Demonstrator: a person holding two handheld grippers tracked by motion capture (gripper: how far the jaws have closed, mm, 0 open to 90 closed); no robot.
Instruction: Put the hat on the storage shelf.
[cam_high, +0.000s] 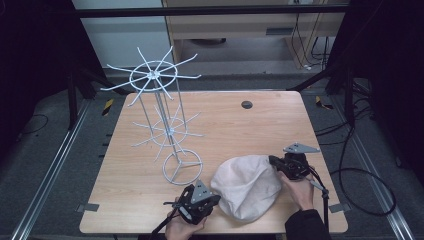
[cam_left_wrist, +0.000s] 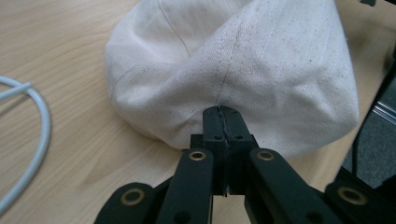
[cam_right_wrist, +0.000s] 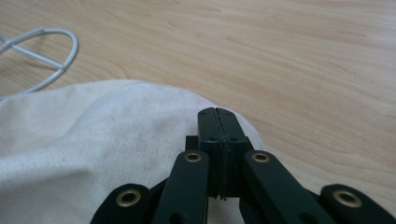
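Note:
A cream cloth hat lies crumpled on the wooden table, near the front edge. My left gripper is at its left side, jaws pressed together; in the left gripper view the tips meet the hat at a seam, with no cloth visibly between them. My right gripper is at the hat's upper right edge, also shut. In the right gripper view its tips hover over the hat's rim. A white wire rack stands left of the hat.
The rack's ring base sits close to the hat and left gripper; its wire shows in the gripper views. A black round grommet is at the table's back. Cables trail off the right side.

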